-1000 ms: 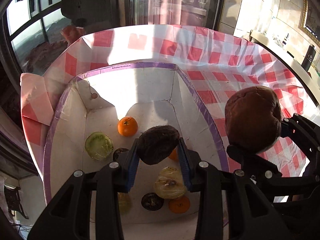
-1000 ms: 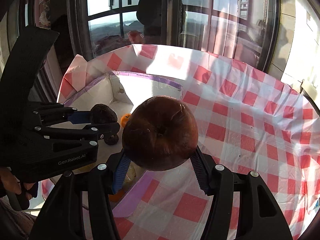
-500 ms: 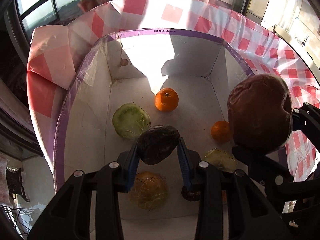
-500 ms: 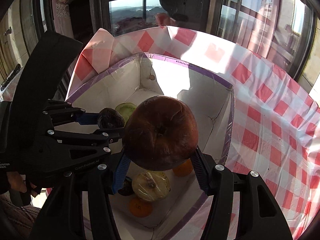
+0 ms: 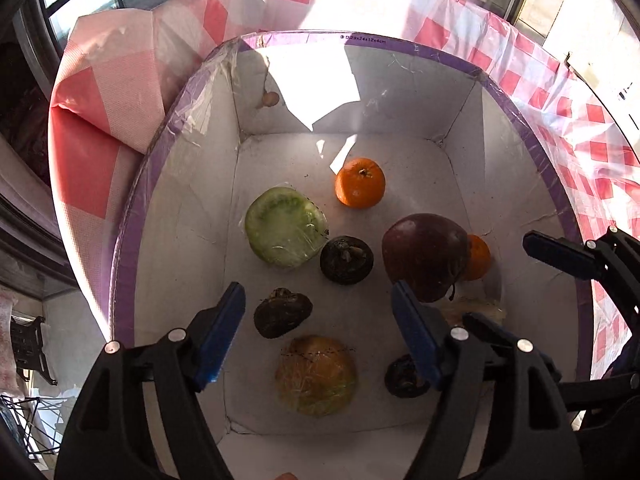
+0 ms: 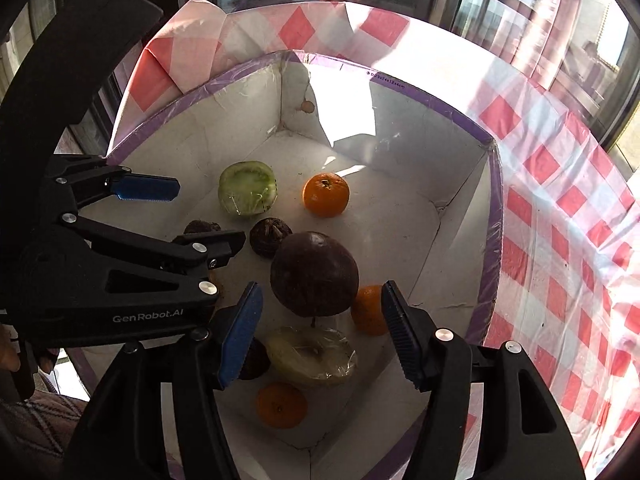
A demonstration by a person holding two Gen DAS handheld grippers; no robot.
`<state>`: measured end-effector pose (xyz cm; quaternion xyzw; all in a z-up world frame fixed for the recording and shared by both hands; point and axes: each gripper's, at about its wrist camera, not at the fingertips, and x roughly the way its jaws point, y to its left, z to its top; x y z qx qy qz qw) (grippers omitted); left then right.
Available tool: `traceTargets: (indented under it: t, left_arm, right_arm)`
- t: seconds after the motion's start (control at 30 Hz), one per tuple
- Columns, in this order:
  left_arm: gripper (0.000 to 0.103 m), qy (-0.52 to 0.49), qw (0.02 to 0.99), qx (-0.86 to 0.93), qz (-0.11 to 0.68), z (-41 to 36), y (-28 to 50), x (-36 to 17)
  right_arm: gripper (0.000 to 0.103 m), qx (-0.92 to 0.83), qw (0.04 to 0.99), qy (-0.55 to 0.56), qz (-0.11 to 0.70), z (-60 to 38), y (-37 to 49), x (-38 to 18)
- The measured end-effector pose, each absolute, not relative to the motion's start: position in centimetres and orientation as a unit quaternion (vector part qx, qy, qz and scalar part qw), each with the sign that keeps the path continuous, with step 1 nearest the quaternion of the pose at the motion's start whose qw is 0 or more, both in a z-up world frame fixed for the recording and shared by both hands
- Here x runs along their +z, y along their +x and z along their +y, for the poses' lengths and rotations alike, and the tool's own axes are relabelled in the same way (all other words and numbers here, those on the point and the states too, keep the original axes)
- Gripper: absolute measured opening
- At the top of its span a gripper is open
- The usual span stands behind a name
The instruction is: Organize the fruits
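A white box with a purple rim (image 5: 132, 216) (image 6: 494, 216) holds the fruit. My left gripper (image 5: 320, 332) is open and empty above the box, over a small dark fruit (image 5: 282, 312). My right gripper (image 6: 320, 332) is open and empty, just above a big dark red fruit (image 6: 314, 274) (image 5: 424, 254) that lies on the box floor. Another small dark fruit (image 5: 346, 258) (image 6: 270, 236) lies beside it. A wrapped green half fruit (image 5: 284, 226) (image 6: 246, 188) and an orange (image 5: 360, 182) (image 6: 325, 194) lie farther back.
More fruit lies near the front: a wrapped yellow fruit (image 5: 316, 376), a wrapped pale half (image 6: 312, 356), two more oranges (image 6: 280, 404) (image 6: 368, 308) and a dark fruit (image 5: 404, 376). The box stands on a red-checked cloth (image 6: 560, 208). Windows are behind.
Both grippers moved over the box and opened. The small dark fruit left my left gripper and the big dark red fruit left my right one; both now lie in the box.
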<state>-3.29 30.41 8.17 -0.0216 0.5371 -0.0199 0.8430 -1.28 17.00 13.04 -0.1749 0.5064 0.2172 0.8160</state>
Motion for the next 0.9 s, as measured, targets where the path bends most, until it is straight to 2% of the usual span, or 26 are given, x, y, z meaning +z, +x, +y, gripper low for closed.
traceTargets:
  t: [0.07,0.13,0.17,0.23,0.33,0.57,0.9]
  left_arm:
    - [0.078,-0.02,0.85,-0.028,0.526,30.3,-3.6,8.7]
    - [0.091,-0.002,0.868,-0.016,0.497,30.1,-4.1,9.9]
    - [0.093,0.004,0.878,-0.008,0.479,29.9,-4.5,10.7]
    - [0.098,-0.001,0.892,0.003,0.451,29.8,-5.0,12.2]
    - [0.101,-0.012,0.901,0.015,0.433,29.6,-5.1,13.6]
    - [0.101,0.014,0.877,-0.003,0.481,28.0,-4.8,12.9]
    - [0.101,0.02,0.846,0.005,0.533,28.6,-4.2,10.2]
  right_arm:
    - [0.073,0.216,0.817,-0.159,0.511,16.3,-1.4,13.6]
    - [0.083,0.211,0.82,-0.145,0.512,15.8,-1.6,14.3]
    - [0.087,0.209,0.823,-0.139,0.511,15.5,-1.8,14.8]
    - [0.087,0.221,0.821,-0.129,0.511,15.5,-2.0,15.4]
    - [0.087,0.225,0.817,-0.143,0.512,16.2,-2.4,15.9]
    - [0.087,0.24,0.786,-0.175,0.543,18.1,-2.9,14.4]
    - [0.087,0.225,0.783,-0.153,0.56,17.4,-2.3,13.8]
